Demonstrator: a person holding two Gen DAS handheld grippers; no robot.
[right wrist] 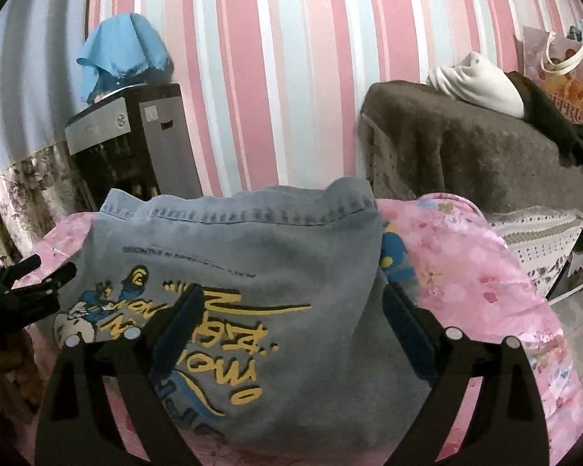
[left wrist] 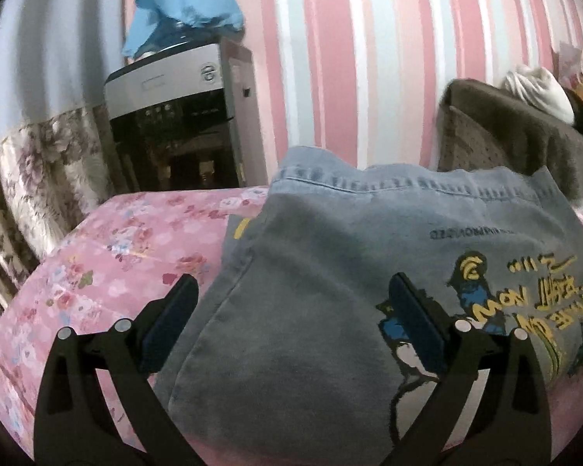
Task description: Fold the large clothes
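Observation:
A grey sweatshirt (left wrist: 330,256) with a yellow and blue print lies folded on a pink floral sheet (left wrist: 109,256); its stitched hem faces the far edge. It also shows in the right wrist view (right wrist: 276,248). My left gripper (left wrist: 291,303) is open and empty, its jaws spread over the garment's left part. My right gripper (right wrist: 291,310) is open and empty, its jaws spread over the print and the garment's right edge. The left gripper (right wrist: 39,275) shows at the left rim of the right wrist view, beside the garment.
The pink sheet (right wrist: 478,272) covers the work surface. A water dispenser (left wrist: 175,116) under a blue cloth (left wrist: 182,4) stands at the back left by the striped wall. A brown-covered piece of furniture (right wrist: 466,147) with a white garment (right wrist: 474,81) stands at the back right.

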